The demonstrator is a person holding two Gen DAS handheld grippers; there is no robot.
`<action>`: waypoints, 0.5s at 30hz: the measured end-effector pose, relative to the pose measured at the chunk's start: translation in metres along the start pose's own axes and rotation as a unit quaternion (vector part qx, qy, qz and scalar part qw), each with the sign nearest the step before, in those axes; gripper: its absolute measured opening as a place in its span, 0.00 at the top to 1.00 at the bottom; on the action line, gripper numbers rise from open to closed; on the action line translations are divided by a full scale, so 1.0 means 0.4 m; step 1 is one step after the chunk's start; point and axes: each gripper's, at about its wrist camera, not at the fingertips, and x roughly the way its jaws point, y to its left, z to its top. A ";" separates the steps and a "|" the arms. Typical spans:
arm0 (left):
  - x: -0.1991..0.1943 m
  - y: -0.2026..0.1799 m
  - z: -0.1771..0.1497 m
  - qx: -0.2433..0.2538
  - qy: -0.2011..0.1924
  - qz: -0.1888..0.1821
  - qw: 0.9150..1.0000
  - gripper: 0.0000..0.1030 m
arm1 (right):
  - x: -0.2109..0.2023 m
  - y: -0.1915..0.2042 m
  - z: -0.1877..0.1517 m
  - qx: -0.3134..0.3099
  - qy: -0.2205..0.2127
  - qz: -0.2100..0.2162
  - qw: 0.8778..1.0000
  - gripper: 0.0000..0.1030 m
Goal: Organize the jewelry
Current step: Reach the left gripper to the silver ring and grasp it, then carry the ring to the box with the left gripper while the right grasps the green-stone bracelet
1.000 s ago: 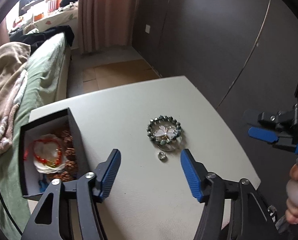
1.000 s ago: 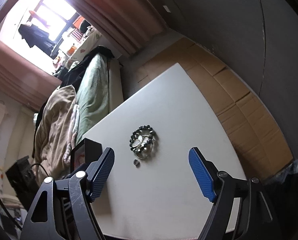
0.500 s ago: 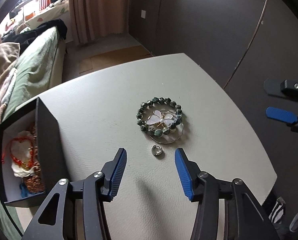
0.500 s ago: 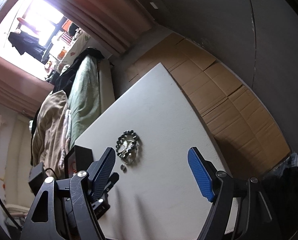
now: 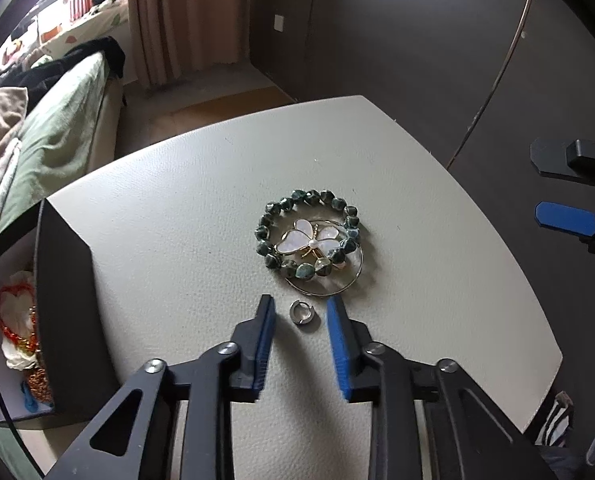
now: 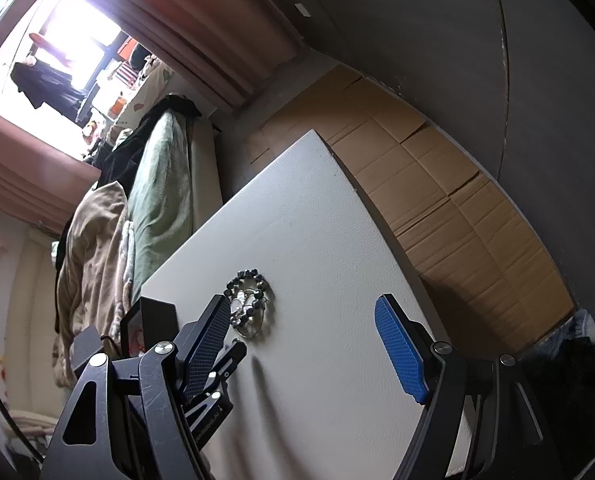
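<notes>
Down on the white desk (image 5: 201,216), the left gripper (image 5: 300,312) sits low with its blue fingers (image 5: 339,336) spread on either side of a small silver ring (image 5: 302,312); the ring lies flat between the pads with a gap on each side, touched by neither. Just beyond it a green bead bracelet (image 5: 309,236) circles a pale butterfly brooch (image 5: 312,241), and a thin wire hoop (image 5: 337,284) lies partly under the beads at their near right. At the desk's left edge stands an open black box (image 5: 63,304), holding red and orange beaded pieces on something white. The right gripper (image 6: 303,344) hangs higher, off the desk's right side, its fingers (image 6: 401,354) spread wide with nothing between them; from its view the bracelet (image 6: 249,292) shows small past its left finger, and the box (image 6: 153,320) sits beyond that. A bed (image 5: 53,140) with green and tan covers runs along the left of the room, and flattened cardboard (image 6: 437,200) covers the floor to the right of the desk.
</notes>
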 end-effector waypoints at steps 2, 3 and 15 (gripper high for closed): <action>0.003 -0.002 0.002 0.003 -0.004 0.001 1.000 0.74 | 0.005 0.002 0.000 0.000 0.002 0.000 1.000 0.27; 0.004 -0.002 0.004 0.004 -0.006 0.001 1.000 0.76 | 0.007 0.003 0.001 0.000 0.003 0.000 1.000 0.27; -0.079 0.072 0.028 -0.051 -0.037 -0.015 0.998 0.87 | 0.058 0.051 -0.005 -0.010 0.019 0.013 1.000 0.42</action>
